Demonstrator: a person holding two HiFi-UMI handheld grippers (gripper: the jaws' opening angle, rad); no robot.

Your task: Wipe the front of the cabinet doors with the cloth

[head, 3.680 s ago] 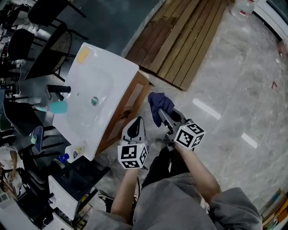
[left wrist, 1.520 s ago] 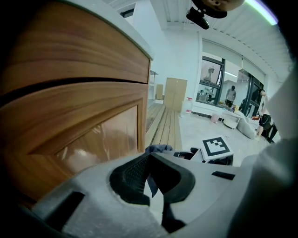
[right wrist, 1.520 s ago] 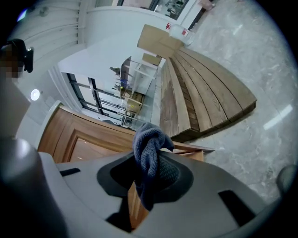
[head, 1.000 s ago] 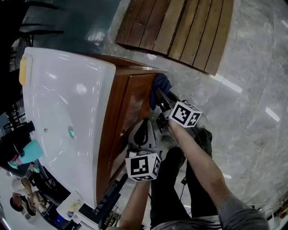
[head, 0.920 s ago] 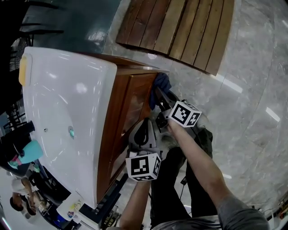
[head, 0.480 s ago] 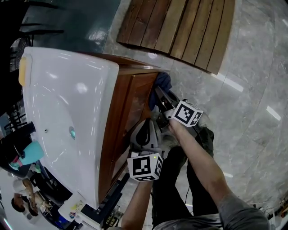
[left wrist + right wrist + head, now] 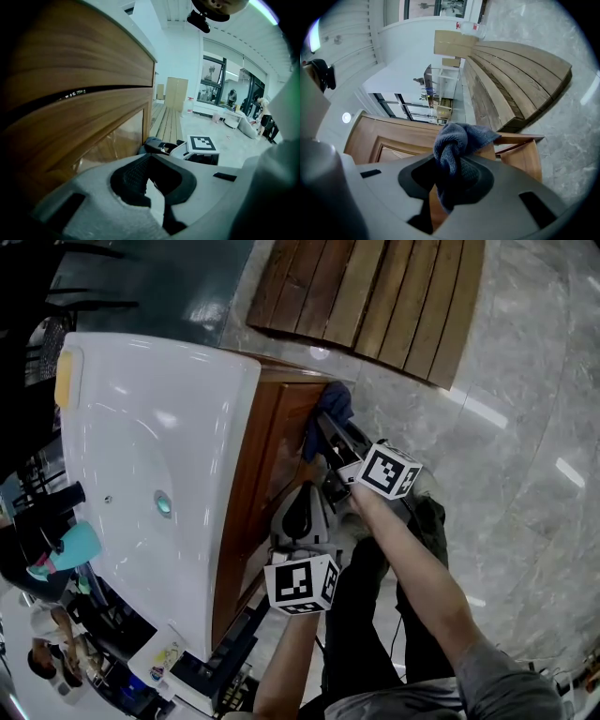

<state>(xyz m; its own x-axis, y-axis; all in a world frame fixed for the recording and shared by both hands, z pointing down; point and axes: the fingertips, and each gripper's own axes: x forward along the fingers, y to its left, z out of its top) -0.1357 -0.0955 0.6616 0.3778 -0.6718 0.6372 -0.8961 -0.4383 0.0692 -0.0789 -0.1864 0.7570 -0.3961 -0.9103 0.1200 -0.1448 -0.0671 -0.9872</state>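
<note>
Pale stone floor [image 7: 525,381] and a slatted wooden platform [image 7: 375,296] lie beyond the cabinet [image 7: 246,521], which carries a white basin [image 7: 122,456] on top.

A few seconds ago we were holding the cloth [image 7: 335,401] out in the open, well clear of the cabinet. Now it is pressed against the door [image 7: 286,442] at the cabinet's far upper corner, a little farther along than half a second ago. We judge the wiping stroke to be under way, with most of the cabinet front near us not yet covered.

The right gripper [image 7: 325,432] is clenched on the bunched cloth, which spills out past its tips onto the wood. The left gripper [image 7: 298,517] hangs just beside the cabinet front, lower and nearer us, its jaws drawn together on nothing.

On top of the cabinet, the basin's bowl holds only its drain [image 7: 163,503]. A yellow block [image 7: 66,378] rests on its far corner and a teal cup [image 7: 70,547] stands at its back edge. The cabinet's doors look closed, so we cannot tell what is inside.
</note>
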